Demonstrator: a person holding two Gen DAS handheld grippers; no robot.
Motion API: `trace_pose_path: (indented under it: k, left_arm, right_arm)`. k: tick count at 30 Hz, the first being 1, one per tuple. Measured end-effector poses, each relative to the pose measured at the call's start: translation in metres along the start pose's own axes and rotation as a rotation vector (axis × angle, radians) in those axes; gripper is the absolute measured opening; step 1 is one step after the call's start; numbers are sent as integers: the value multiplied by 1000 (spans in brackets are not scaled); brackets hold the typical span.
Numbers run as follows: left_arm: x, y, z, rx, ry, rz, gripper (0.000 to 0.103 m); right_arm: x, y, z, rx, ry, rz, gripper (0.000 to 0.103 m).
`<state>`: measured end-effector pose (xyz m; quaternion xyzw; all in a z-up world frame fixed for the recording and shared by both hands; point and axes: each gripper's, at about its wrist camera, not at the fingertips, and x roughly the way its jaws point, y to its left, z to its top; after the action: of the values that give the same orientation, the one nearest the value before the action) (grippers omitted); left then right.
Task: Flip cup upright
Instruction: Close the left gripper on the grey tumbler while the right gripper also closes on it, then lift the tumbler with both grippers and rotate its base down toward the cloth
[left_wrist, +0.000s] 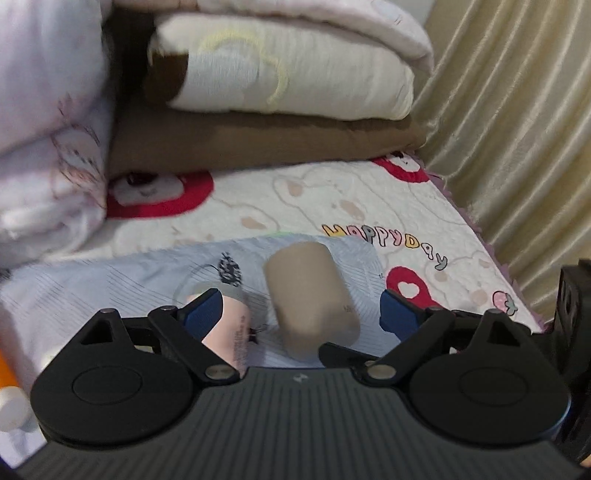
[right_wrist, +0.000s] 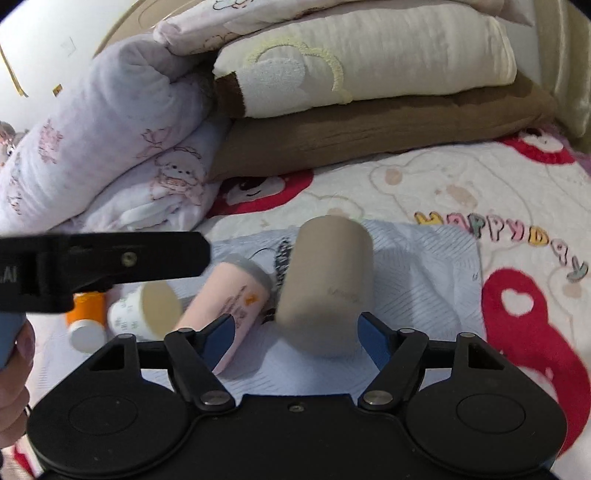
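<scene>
**Both grippers spread around a tipped beige cup on the bed cloth**

Jaws on both tools stand wide apart, gripping nothing. Left gripper (left_wrist: 301, 312) has its blue pads (left_wrist: 205, 312) either side of the beige cup (left_wrist: 310, 302) without touching it, pads well clear of the walls. Right gripper (right_wrist: 295, 338) likewise spread, pads flanking the cup base with visible gaps both sides; probably lined up this way so a squeeze would catch the body across its width.

Cup lies tilted/on its side on the pale blue striped cloth (right_wrist: 424, 288), near the cloth's middle, closed end pointing toward the far edge of the bed and the pillow stack. Whether its mouth faces the cameras cannot be told, near end is blurred. Not yet upright.

Just left of the cup, a pink tube-shaped bottle with grey cap (right_wrist: 236, 299) lies on its side, close to or brushing the cup; contact unclear. Further toward the cloth's left edge: a small white container (right_wrist: 144, 310) tipped over, and an orange bottle with white cap (right_wrist: 86, 317).

Cloth sits on a cartoon-print bedsheet (right_wrist: 461, 184); folded quilts and pillows (right_wrist: 369, 66) piled along the bed's far edge, curtain (left_wrist: 517, 110) along the right edge.

Risk, as a judgement: soft bedding gives poor footing for standing a cup, and the pink bottle crowds the left pad's closing path.
</scene>
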<state>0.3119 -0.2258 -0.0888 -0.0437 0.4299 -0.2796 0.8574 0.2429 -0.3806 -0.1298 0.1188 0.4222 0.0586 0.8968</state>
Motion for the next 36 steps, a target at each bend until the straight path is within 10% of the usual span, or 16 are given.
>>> trace_pose_path:
  k: [6,36]
  left_arm:
    - [40,9,1,-82,87,-61,69]
    - [107,10,2,-126,225,-104,68]
  right_arm:
    - [16,-2,3,-22,-41,-28,79]
    - [50,-31,3,142,-12,38,80]
